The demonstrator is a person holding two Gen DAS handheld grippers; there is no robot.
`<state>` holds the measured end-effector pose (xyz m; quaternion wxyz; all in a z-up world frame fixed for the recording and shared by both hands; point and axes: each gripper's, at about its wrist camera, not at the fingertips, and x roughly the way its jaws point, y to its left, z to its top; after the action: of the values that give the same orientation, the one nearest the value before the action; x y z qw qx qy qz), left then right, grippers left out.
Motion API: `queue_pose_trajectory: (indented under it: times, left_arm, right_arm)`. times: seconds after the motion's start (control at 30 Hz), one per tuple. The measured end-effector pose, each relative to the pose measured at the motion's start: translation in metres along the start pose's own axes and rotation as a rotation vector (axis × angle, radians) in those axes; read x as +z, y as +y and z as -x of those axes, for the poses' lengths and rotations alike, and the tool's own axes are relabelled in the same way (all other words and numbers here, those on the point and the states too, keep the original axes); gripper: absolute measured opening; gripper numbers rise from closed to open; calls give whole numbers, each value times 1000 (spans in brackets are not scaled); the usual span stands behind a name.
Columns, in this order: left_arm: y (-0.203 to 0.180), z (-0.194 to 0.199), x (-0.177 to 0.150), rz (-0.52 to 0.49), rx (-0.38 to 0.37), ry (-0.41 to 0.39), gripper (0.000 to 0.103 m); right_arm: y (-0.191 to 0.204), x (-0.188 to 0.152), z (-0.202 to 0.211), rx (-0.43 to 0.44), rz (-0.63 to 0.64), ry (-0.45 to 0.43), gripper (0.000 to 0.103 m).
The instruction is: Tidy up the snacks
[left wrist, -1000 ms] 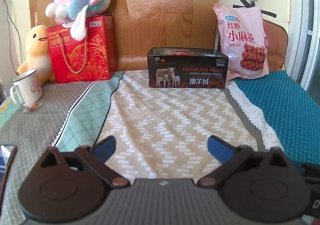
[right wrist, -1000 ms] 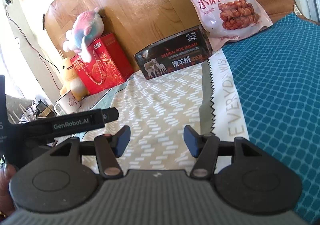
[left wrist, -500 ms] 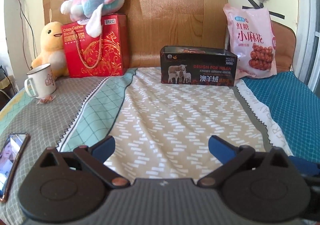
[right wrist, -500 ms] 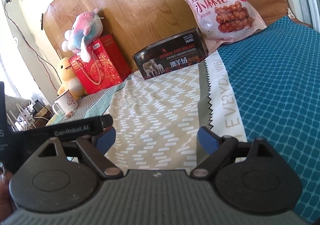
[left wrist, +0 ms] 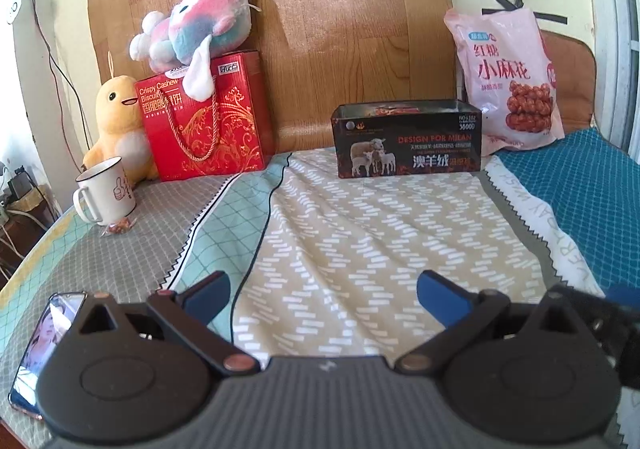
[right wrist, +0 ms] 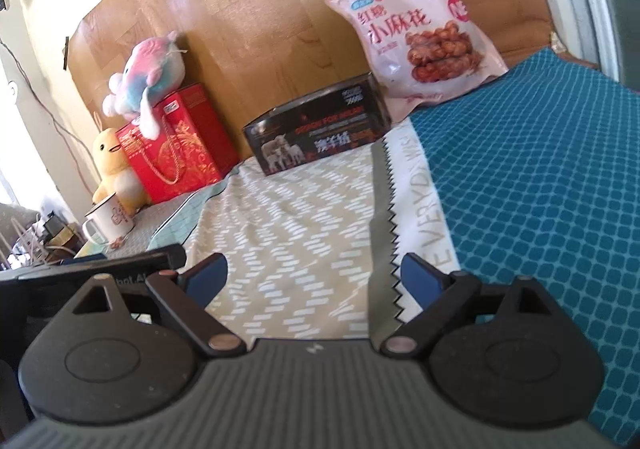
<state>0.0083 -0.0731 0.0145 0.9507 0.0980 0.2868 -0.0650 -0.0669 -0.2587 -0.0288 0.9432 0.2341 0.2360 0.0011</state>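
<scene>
An open black box (left wrist: 406, 141) printed with sheep stands at the back of the bed, far ahead of both grippers; it also shows as the black box (right wrist: 318, 135) in the right wrist view. A pink snack bag (left wrist: 508, 79) leans upright just right of it. A small snack packet (left wrist: 116, 227) lies by the white mug (left wrist: 106, 191). My left gripper (left wrist: 322, 289) is open over the patterned sheet, with nothing between its fingers. My right gripper (right wrist: 312, 273) has its jaws opening, wide apart and empty.
A red gift bag (left wrist: 204, 117) with a pastel plush toy (left wrist: 192, 33) on top stands at the back left, beside a yellow duck plush (left wrist: 116, 129). A phone (left wrist: 44, 345) lies near the front left edge. The wooden headboard (left wrist: 320, 29) closes off the back.
The right gripper's jaws have spread from fairly narrow to wide. The left wrist view has tipped upward, bringing the phone into sight at the lower left.
</scene>
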Motion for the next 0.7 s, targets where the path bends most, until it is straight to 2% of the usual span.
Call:
queue_pose_trajectory:
  times: [0.27, 0.7]
  left_arm:
    - [-1, -11, -1, 19, 9, 54, 103]
    - [-12, -25, -6, -2, 19, 110, 103]
  right_arm:
    - [0, -2, -2, -28, 19, -65, 97]
    - [-11, -3, -9, -25, -5, -52, 98]
